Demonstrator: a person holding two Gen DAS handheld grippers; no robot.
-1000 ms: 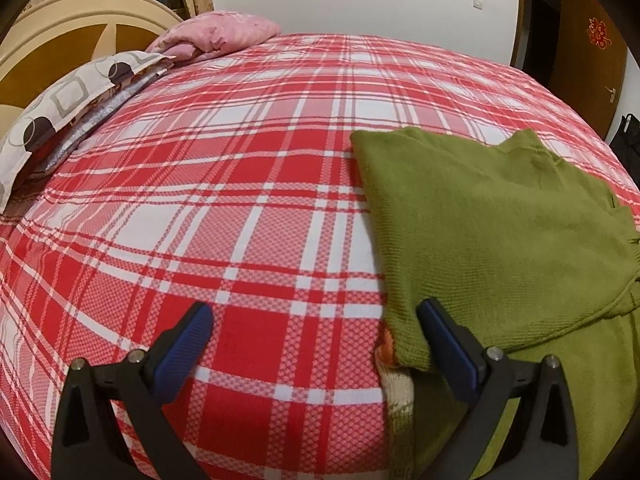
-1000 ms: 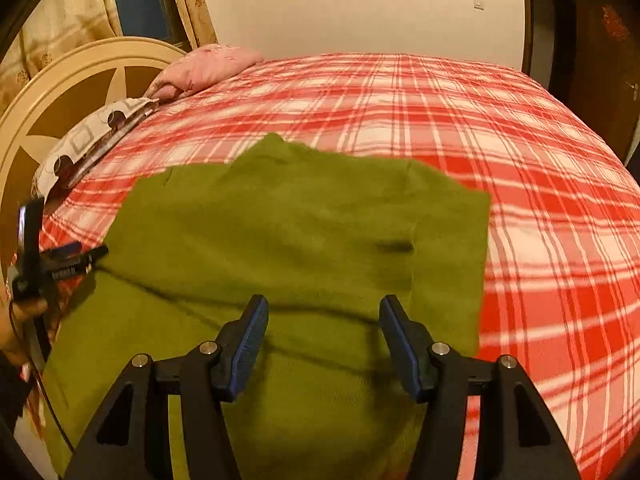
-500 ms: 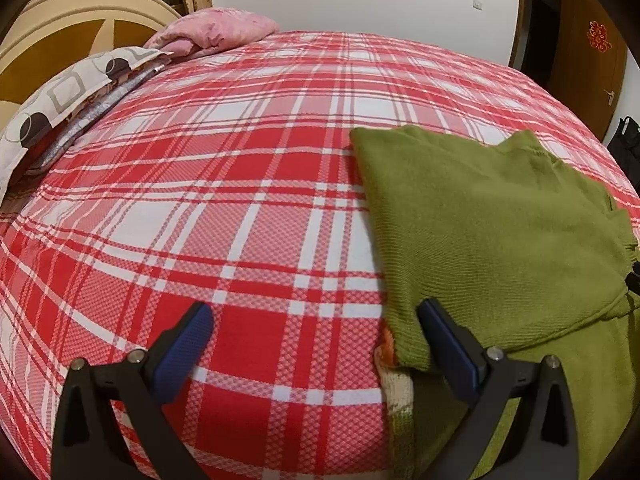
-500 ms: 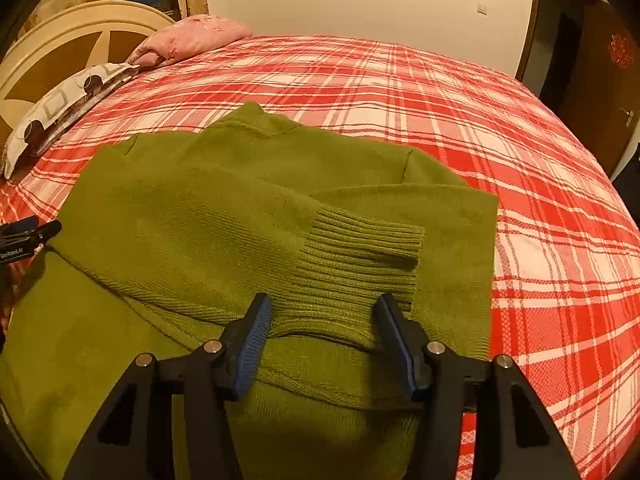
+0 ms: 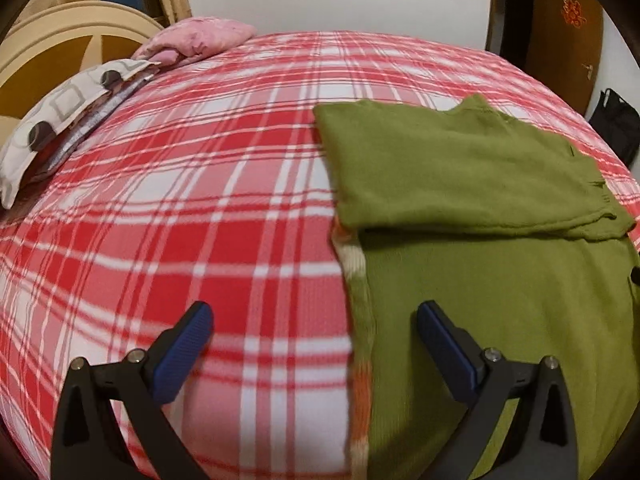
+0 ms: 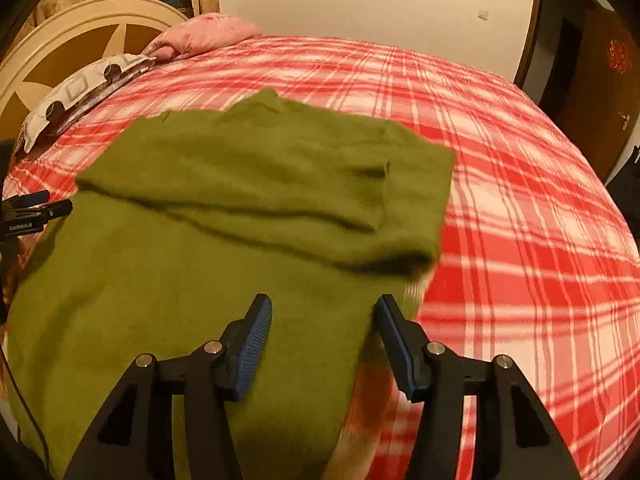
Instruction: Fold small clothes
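Both grippers, the left gripper (image 5: 314,334) and right gripper (image 6: 322,330), have been pulled back, open and empty, from the soft, floppy green sweater (image 6: 224,216) on the bed (image 5: 180,200), best picked up by its bottom corners.

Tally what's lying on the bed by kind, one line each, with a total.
Green sweater: 1
Pink pillow: 1
Grey-and-white patterned pillow: 1
Total: 3, all on the red plaid bedspread. Both grippers, left and right, are open and empty.
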